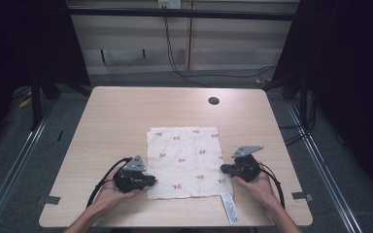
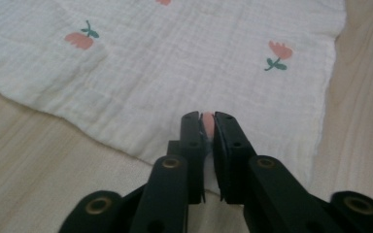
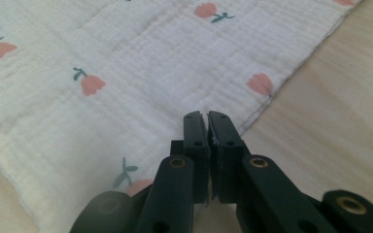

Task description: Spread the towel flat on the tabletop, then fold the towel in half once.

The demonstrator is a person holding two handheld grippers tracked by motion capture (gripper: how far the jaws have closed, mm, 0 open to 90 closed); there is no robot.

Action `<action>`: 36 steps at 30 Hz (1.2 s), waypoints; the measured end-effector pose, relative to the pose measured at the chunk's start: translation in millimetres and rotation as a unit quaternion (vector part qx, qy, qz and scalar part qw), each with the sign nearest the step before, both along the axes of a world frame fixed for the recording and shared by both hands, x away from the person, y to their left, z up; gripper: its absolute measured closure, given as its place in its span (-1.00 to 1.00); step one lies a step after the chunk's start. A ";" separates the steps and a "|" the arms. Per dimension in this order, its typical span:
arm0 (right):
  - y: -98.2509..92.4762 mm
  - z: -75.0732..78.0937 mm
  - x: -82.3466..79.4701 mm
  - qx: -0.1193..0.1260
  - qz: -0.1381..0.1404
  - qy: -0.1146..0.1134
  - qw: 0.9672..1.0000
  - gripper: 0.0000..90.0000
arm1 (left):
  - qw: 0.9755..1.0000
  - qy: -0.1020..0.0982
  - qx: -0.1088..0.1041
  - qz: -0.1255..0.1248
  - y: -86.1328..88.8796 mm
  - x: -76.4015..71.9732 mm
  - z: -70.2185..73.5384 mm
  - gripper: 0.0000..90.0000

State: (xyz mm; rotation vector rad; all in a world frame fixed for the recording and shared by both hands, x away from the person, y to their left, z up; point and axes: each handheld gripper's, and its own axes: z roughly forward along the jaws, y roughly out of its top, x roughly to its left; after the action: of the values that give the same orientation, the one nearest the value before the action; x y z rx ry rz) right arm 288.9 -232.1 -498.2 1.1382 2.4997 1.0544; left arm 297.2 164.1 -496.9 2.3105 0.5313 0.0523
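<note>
While both forearms come in from the near edge of the table (image 1: 107, 104), each hand holds its gripper low at a near corner of the cloth (image 1: 184, 160). From the high view, the left gripper (image 1: 150, 181) sits at the near left corner and the right gripper (image 1: 225, 169) at the near right edge, just above the long white label (image 1: 229, 208) that trails off the cloth's near hem toward the person. The left gripper view shows its two black jaws drawn together with a fold of the white fabric (and a sliver of pink print) pinched between the pads, so the grip is tight on the cloth's edge. The right gripper view shows its jaws likewise pressed close, with the cloth's border caught between them. Beyond the grippers the cloth lies spread flat, a cream square scattered with small pink flowers on green stems, roughly at the middle of the pale wooden tabletop. Farther back, a dark round hole (image 1: 213, 101) marks the table's far side.
</note>
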 end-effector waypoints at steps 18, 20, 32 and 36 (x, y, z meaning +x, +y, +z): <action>2.5 3.8 -39.5 0.009 0.045 0.035 0.998 0.95 | 0.998 0.046 -0.014 -0.028 14.6 -19.0 0.3 1.00; 2.7 3.7 -41.0 0.009 0.049 0.032 0.998 0.95 | 0.998 0.054 -0.014 -0.030 14.4 -20.7 0.7 0.99; -5.0 15.2 -38.4 0.038 0.032 -0.009 0.999 0.48 | 0.998 0.048 -0.047 -0.018 11.4 -14.6 19.1 0.51; -8.5 22.2 -23.8 0.049 0.021 -0.020 0.998 0.37 | 0.997 0.056 -0.061 0.011 16.3 1.4 18.5 0.28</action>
State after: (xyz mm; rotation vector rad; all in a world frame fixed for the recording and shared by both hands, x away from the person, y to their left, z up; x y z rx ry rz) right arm 265.1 -240.7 -476.0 1.0824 2.4759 1.2100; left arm 298.5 180.4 -478.4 2.1981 0.6002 -0.0961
